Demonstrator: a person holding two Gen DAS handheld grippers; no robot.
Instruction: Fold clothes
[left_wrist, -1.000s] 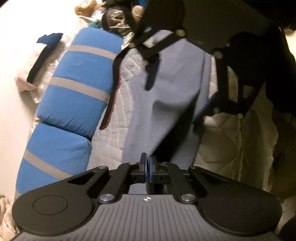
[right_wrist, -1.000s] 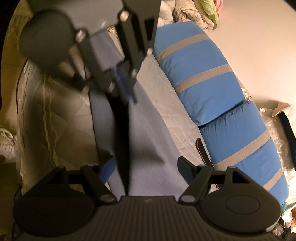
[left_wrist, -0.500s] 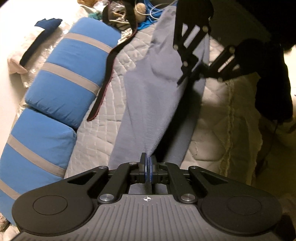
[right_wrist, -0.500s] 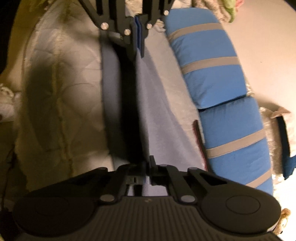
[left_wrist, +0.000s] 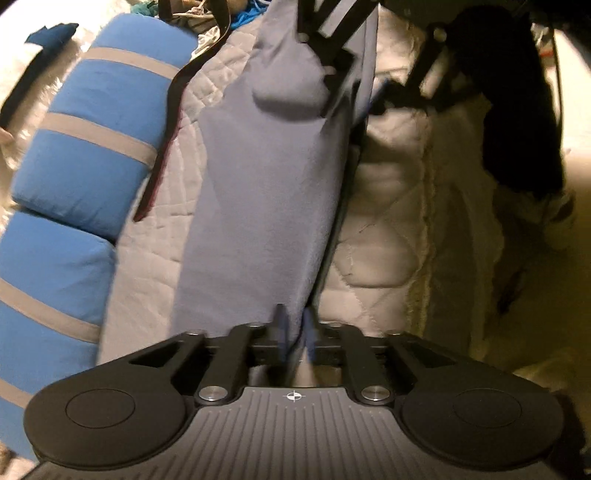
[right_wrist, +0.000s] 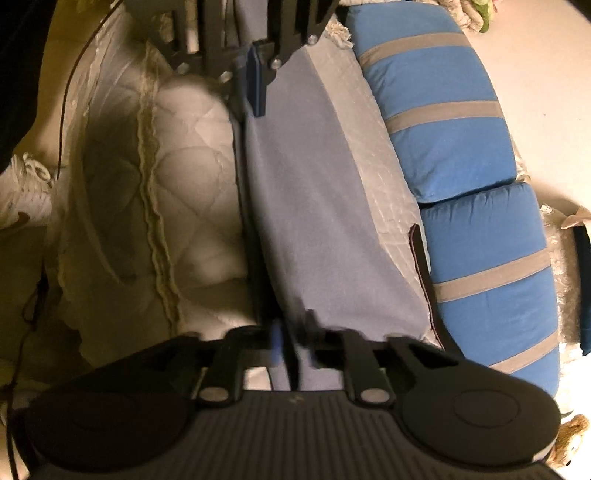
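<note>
A grey-blue cloth lies in a long folded strip on the quilted bed, stretched between my two grippers. In the left wrist view my left gripper sits at the near end. Its jaws are opening, and the cloth's edge runs loosely between the blue pads. My right gripper shows at the cloth's far end, blurred. In the right wrist view my right gripper has its jaws opening too, with the cloth passing between them. The left gripper stands at the far end there.
Two blue pillows with grey stripes line one side of the bed, with a dark strap beside them. The quilted cover drops off at its seamed edge. A dark garment hangs nearby, and a white shoe sits on the floor.
Half a second ago both grippers were pinched shut on the cloth's ends; now both pairs of jaws have parted. The cloth has settled flatter on the bed.
</note>
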